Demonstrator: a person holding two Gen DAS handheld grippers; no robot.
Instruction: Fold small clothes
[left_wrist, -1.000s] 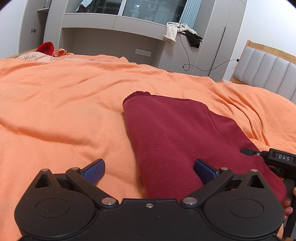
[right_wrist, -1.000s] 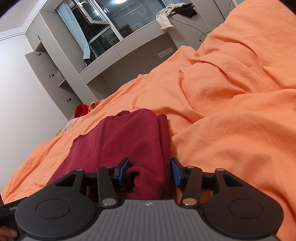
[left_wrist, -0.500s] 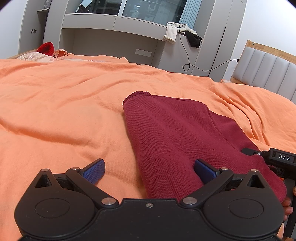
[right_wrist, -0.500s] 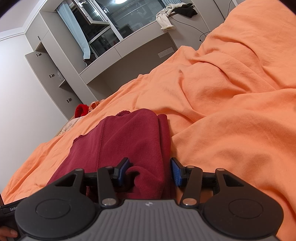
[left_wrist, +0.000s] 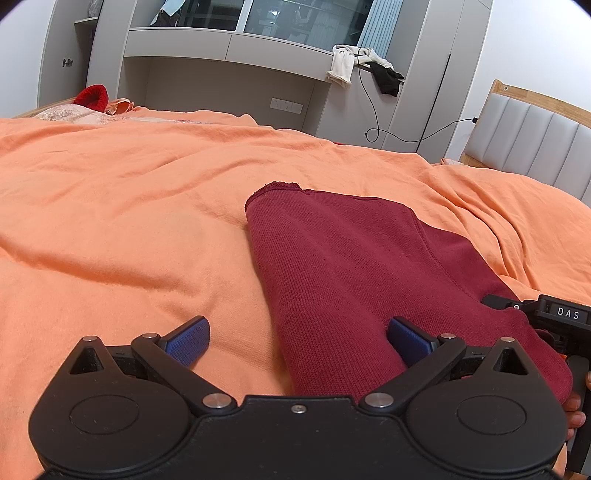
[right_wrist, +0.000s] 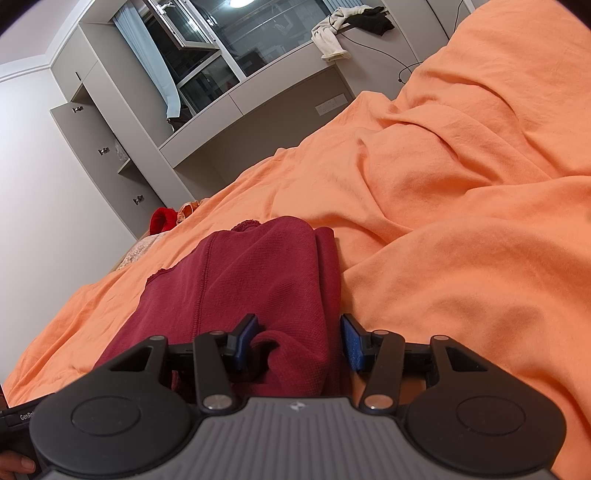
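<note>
Dark red knitted garment (left_wrist: 354, 280), folded into a long band, lying on wrinkled orange bedsheet (left_wrist: 129, 206); near end between both tools. Left gripper (left_wrist: 297, 338) with jaws spread wide; left blue pad (left_wrist: 188, 338) over bare sheet, right blue pad (left_wrist: 408, 341) resting on the knit; no grip on anything. Right gripper (right_wrist: 299, 338) about half open, straddling the garment's right-hand folded edge; a bunched fold of knit between its blue pads (right_wrist: 245, 334); whether pads actually press the cloth cannot be told. Bright red item (left_wrist: 92, 96) at far edge of bed, well apart; grey padded headboard (left_wrist: 528, 147) on right.
</note>
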